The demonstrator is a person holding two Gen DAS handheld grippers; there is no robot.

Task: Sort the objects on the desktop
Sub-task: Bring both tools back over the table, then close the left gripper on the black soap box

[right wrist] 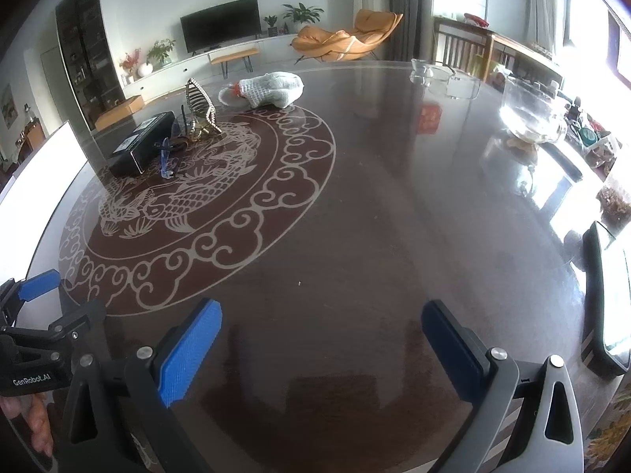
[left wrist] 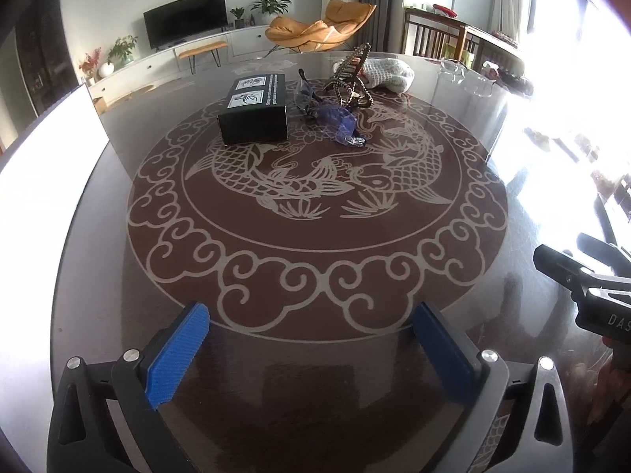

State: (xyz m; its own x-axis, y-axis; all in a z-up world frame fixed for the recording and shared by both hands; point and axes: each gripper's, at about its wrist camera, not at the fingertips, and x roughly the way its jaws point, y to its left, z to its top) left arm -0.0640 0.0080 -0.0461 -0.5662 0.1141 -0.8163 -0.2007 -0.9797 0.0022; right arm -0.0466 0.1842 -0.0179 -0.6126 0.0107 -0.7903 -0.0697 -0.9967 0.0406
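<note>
Both tools, left (left wrist: 311,335) and right (right wrist: 321,335), wide, empty; blue-tinted plastic glasses (left wrist: 335,116) beside black rectangular box (left wrist: 254,108); slippage risk on glossy worktop (left wrist: 315,386).

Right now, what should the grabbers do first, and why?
Probably move the left gripper forward toward the black box. Both grippers are open and empty, hanging over bare table, and the box sits in the far cluster beside the blue glasses.
</note>
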